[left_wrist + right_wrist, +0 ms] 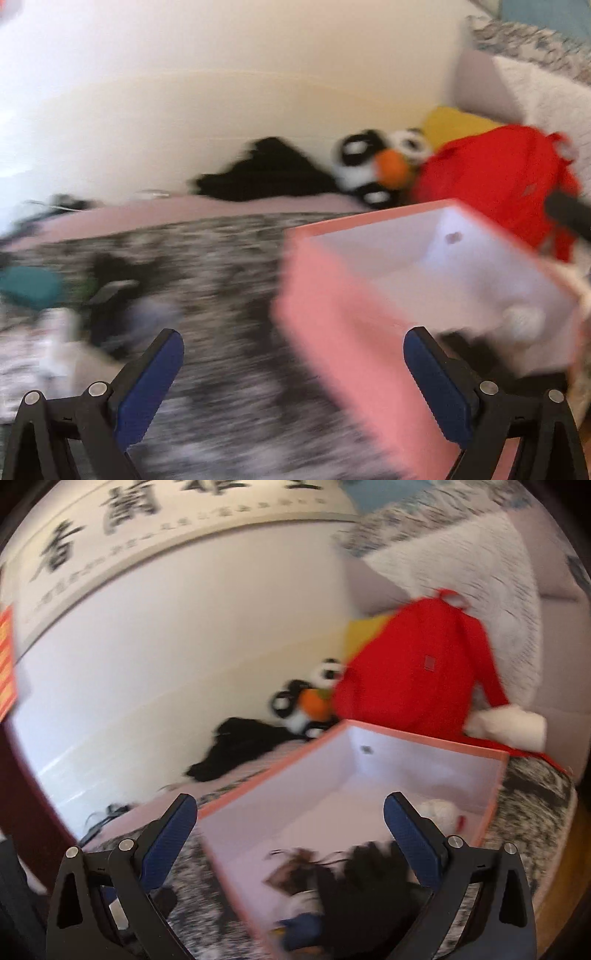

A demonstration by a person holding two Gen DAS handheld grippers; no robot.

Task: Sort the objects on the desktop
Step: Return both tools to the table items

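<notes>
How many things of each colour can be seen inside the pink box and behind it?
Inside the pink box:
White: 1, a round ball
Black: 1, a dark heap
Blue: 1, a blurred item
Brown: 1, a blurred item

Behind the box:
Red: 1, a backpack
Black and white: 1, a plush toy
Black: 1, a cloth

Total: 7

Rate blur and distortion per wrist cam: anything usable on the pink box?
Left wrist: heavy motion smear across the patterned bedspread and pink box; only the left claw is sharp, wall blown out upper left. Right wrist: milder blur, strong fisheye vignette; box rim readable, its contents smeared, right claw crisp.
</notes>
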